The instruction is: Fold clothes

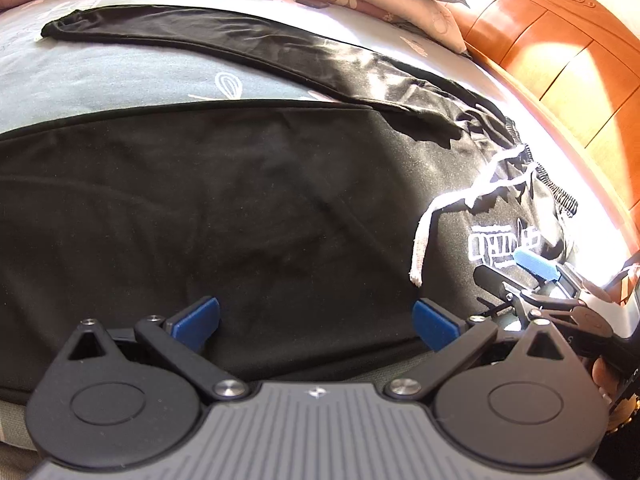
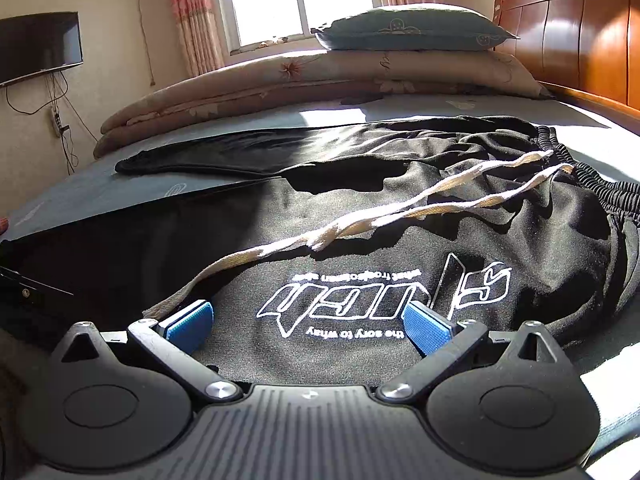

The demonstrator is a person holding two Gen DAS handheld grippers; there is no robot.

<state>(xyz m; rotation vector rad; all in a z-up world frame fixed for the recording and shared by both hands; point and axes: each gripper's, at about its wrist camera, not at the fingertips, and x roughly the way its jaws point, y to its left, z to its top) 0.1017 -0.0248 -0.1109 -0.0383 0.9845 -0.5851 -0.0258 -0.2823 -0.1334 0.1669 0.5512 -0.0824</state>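
Observation:
Black track pants lie spread on the bed, one leg stretching toward the far left, the near leg filling the left wrist view. A white drawstring trails from the elastic waistband at the right. My left gripper hovers open just over the near leg's edge, nothing between its blue pads. In the right wrist view the same pants show a white printed logo, the drawstring and the waistband. My right gripper is open over the logo; it also shows as the right gripper beside the left one.
A folded floral quilt and a green pillow are stacked at the far side of the bed. The wooden headboard rises at the right. The blue-green sheet lies bare between the pant legs. A wall TV hangs at the left.

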